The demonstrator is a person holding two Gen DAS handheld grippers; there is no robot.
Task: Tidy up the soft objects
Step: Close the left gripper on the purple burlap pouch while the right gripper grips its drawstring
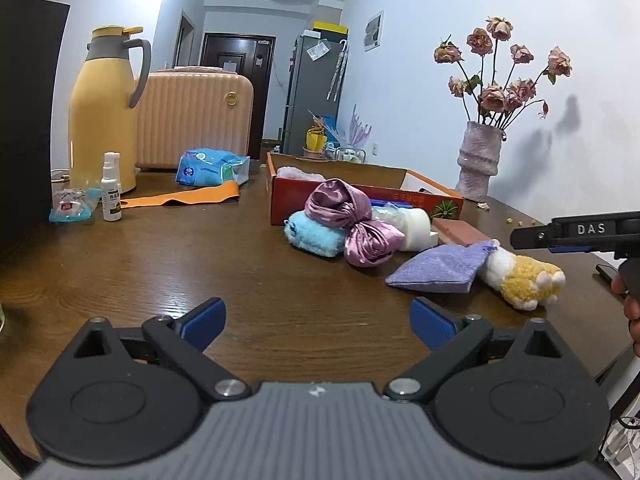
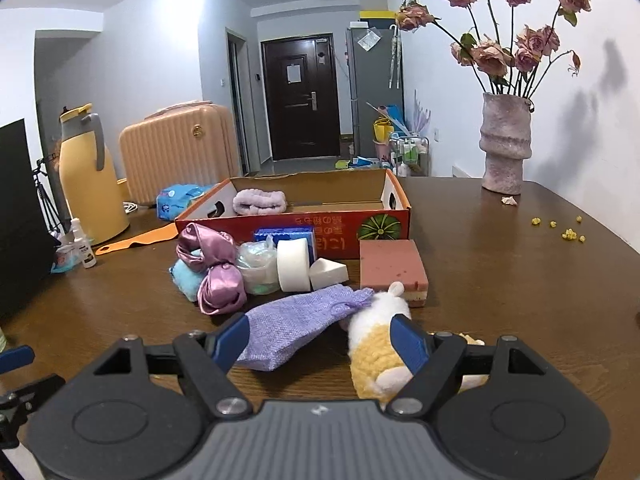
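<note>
The left tongs [image 1: 318,322] sit low in the middle of the left view, over bare brown table [image 1: 160,272]. Their blue tips are spread wide and nothing is between them. They look ready, waiting for a turn.

The right tongs [image 2: 324,340] are low in the middle of the right view. Their tips are fairly wide apart too. The purple cloth bag [image 2: 296,326] and the fluffy yellow and white toy [image 2: 374,344] lie side by side on the table, right at the tips. The tips do not press on either one, so nothing is held yet. They seem to be lined up for a first grab.

The soft things lie in a bunch in the middle of both views, just in front of the red box [image 2: 304,226]. There is a blue fluffy thing [image 2: 186,276], a shiny pink bow [image 2: 218,270], a white round sponge [image 2: 294,264] and a pink block sponge [image 2: 392,266]. The box is open on top, and a pale fuzzy band [image 2: 260,202] already lies inside it. So the box is probably where all the soft things go, and most are still outside.

At the upper right a vase [image 2: 506,148] holds dried roses. It stands well apart from the bunch, but a wide swing could bump it.
</note>
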